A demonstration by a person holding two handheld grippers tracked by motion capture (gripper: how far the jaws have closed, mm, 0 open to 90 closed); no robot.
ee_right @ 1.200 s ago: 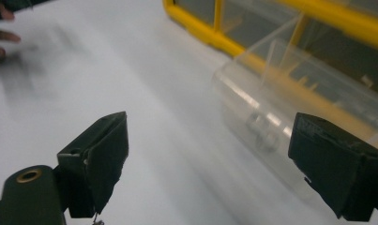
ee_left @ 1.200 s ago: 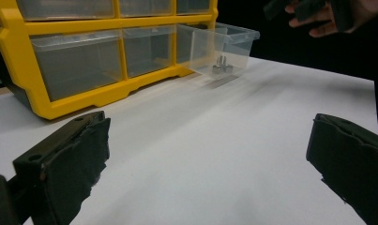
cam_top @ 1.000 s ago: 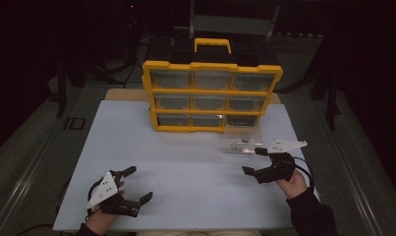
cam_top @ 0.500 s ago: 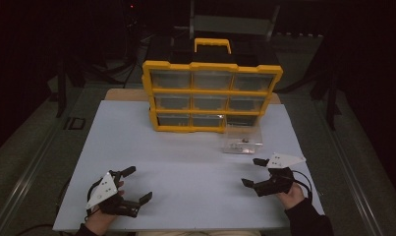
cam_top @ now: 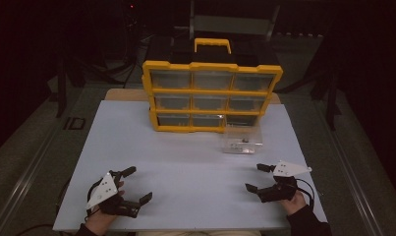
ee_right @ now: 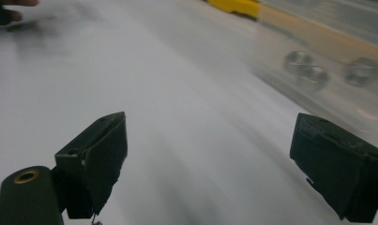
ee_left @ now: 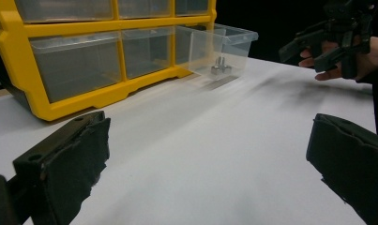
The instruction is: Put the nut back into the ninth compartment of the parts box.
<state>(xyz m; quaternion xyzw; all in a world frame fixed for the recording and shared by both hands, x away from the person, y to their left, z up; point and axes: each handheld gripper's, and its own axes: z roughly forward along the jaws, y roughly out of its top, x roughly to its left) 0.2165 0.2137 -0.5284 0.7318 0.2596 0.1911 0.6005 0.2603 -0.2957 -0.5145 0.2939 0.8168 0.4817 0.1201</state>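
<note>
Two grippers rest low on the white table in the high view, both near the person's edge. The left gripper sits at the near left corner with its jaws spread wide and nothing between them. The right gripper sits at the near right, jaws likewise parted and empty. Beyond it, well apart from its jaws, a clear plastic drawer stands on the table just in front of the lower right corner of the yellow organiser, which stands upright at the far middle of the table with a handle on top.

In the left gripper view, the two black jaws of the left gripper stand far apart over bare table, gripping nothing. The yellow organiser fills the upper left, and the clear plastic drawer stands just beside its near corner with a few small metal parts inside. The right gripper hangs above the table at upper right.

In the right gripper view, the jaws of the right gripper gape wide with only table between them. At upper right the clear plastic drawer shows blurred; the rounded metal parts inside look like nuts, though the blur leaves that uncertain.
</note>
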